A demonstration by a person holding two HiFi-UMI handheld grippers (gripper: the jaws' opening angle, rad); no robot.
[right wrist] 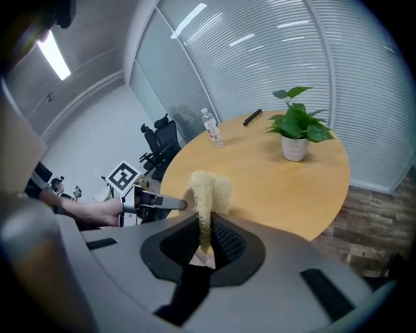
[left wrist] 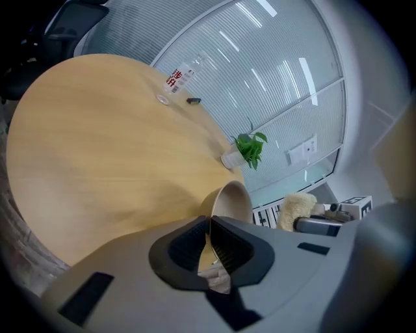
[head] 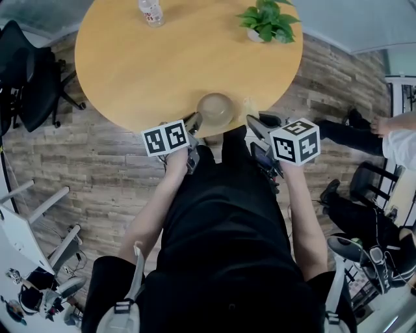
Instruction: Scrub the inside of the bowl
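A tan bowl (head: 216, 110) sits tilted at the near edge of the round wooden table (head: 130, 65). My left gripper (head: 194, 125) is shut on its rim. In the left gripper view the bowl (left wrist: 233, 201) stands on edge with its thin wall pinched between the jaws of the gripper (left wrist: 209, 229). My right gripper (head: 253, 123) hovers just right of the bowl, shut on a pale yellow loofah scrubber (right wrist: 209, 188) that sticks up from its jaws (right wrist: 205, 235). The scrubber (left wrist: 298, 208) stays outside the bowl, a little apart from it.
At the far side of the table stand a water bottle (head: 151, 12) and a potted plant (head: 268, 21). A dark pen (left wrist: 193, 101) lies near the bottle. A black office chair (head: 29, 78) is at the left. A seated person's legs (head: 351, 136) are at the right.
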